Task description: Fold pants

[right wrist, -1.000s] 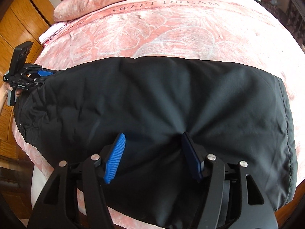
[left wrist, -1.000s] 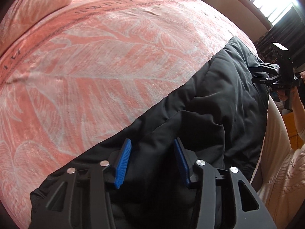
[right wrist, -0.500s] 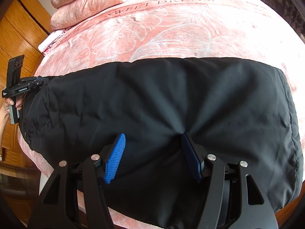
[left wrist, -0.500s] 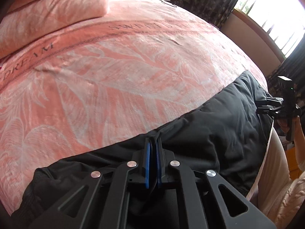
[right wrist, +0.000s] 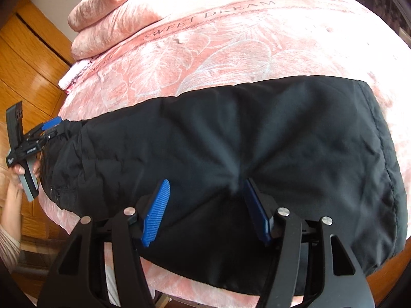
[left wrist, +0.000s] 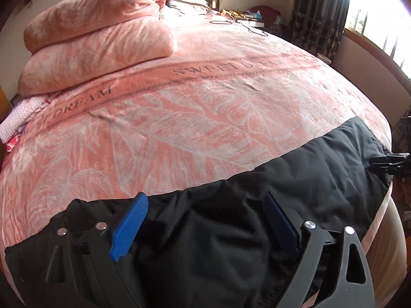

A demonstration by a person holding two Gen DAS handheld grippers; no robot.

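Black pants [left wrist: 295, 184] lie folded in a long band along the near edge of the pink bed. My left gripper [left wrist: 204, 200] hovers over their crumpled left end; its jaws are opening wide, and the cloth lies below them, not pinched. In the right wrist view the pants [right wrist: 257, 128] stretch across the frame. My right gripper [right wrist: 206, 182] stands open over them, its right fingertip [right wrist: 248, 183] pressing a pucker into the cloth. The left gripper [right wrist: 55, 129] shows at the pants' far left end, held by a hand [right wrist: 18, 172]. The right gripper [left wrist: 380, 164] peeks in at the right edge.
A pink bedspread [left wrist: 205, 107] printed "SWEET DREAM" covers the bed. A folded pink quilt [left wrist: 97, 38] sits at the head, and cables and small items [left wrist: 244, 18] lie beyond it. Wooden cabinets [right wrist: 25, 59] stand on the left, a curtained window [left wrist: 359, 12] on the right.
The left gripper shut on a fold of the pants, then let go and opened wide while rising and tilting up. The right gripper stayed open and drew back slightly.
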